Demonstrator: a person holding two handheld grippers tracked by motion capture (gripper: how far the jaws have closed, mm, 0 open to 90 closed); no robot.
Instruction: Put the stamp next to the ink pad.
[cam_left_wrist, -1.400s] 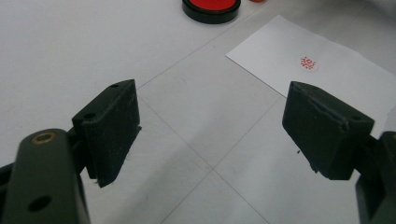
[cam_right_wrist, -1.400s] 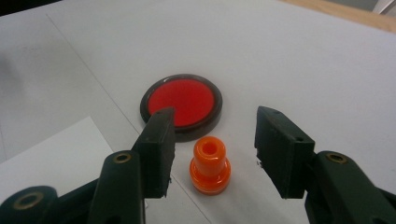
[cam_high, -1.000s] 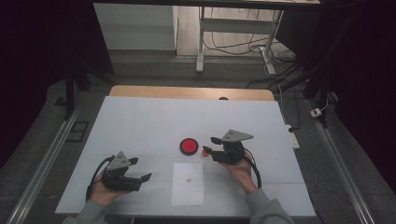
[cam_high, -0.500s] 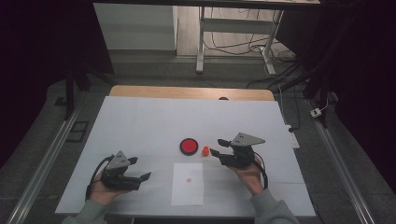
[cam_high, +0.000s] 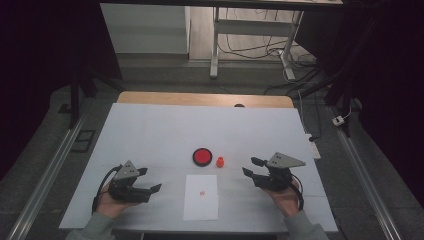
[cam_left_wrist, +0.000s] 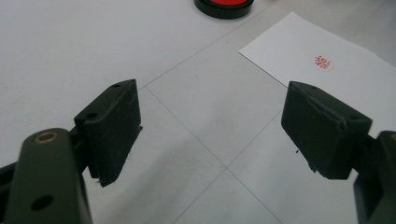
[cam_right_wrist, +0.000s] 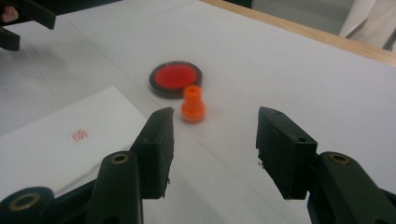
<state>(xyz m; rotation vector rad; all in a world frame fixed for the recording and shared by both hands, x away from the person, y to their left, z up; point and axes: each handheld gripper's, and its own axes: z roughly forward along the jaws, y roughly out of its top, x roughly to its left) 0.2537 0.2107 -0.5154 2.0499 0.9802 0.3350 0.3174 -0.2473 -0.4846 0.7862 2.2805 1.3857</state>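
Observation:
A small orange stamp (cam_high: 220, 161) (cam_right_wrist: 193, 104) stands upright on the white table, just right of a round red ink pad (cam_high: 202, 156) (cam_right_wrist: 176, 78) in a black case. A white sheet (cam_high: 201, 196) (cam_left_wrist: 327, 74) with a red stamp mark (cam_high: 201, 192) (cam_left_wrist: 322, 62) (cam_right_wrist: 80, 135) lies in front of them. My right gripper (cam_high: 249, 167) (cam_right_wrist: 215, 149) is open and empty, a short way right of the stamp and apart from it. My left gripper (cam_high: 148, 179) (cam_left_wrist: 210, 135) rests open and empty left of the sheet.
The white table top (cam_high: 150, 135) has a wooden strip (cam_high: 200, 99) along its far edge. Beyond it stand a desk frame (cam_high: 250, 45) and floor cables (cam_high: 310, 90). Metal rails (cam_high: 45, 180) run along both sides of the table.
My right gripper has drawn back to the right, away from the stamp, which now stands alone on the table beside the ink pad. The left gripper has stayed put.

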